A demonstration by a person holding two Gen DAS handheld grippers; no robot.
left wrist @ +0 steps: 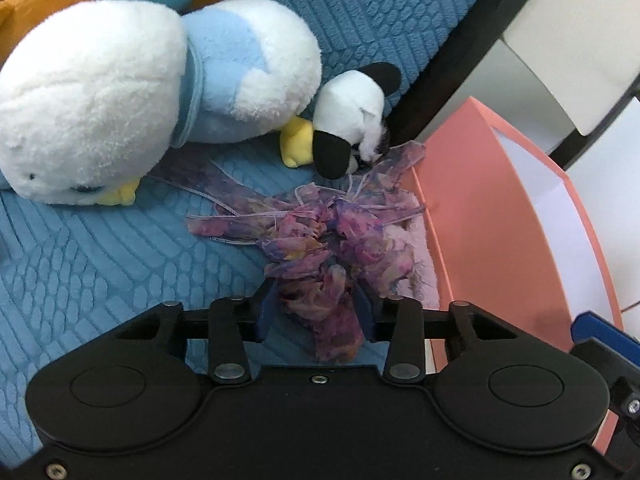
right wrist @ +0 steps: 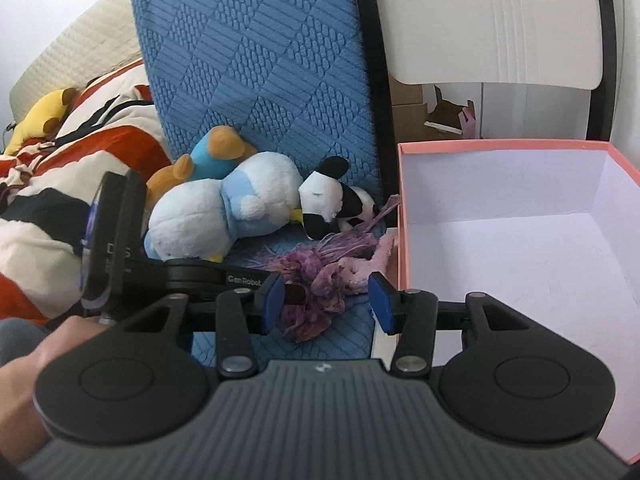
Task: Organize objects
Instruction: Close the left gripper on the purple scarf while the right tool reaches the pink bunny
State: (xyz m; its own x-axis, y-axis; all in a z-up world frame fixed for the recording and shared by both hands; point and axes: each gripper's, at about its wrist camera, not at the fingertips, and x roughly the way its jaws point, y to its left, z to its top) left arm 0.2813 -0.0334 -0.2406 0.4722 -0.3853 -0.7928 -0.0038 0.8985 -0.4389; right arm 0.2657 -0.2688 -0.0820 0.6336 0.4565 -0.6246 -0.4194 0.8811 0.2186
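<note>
So far the pink box [right wrist: 500, 240] sits empty; my left gripper [left wrist: 316, 304] pinches the purple scarf [left wrist: 320, 236], right gripper [right wrist: 326, 300] gapes holding nothing, plush toys [left wrist: 140, 96] remain.

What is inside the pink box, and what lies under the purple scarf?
The pink box shows only bare white walls and floor; its near corner is hidden by the right gripper. Under the purple scarf a pale pink fluffy item peeks out; the rest is covered.
</note>
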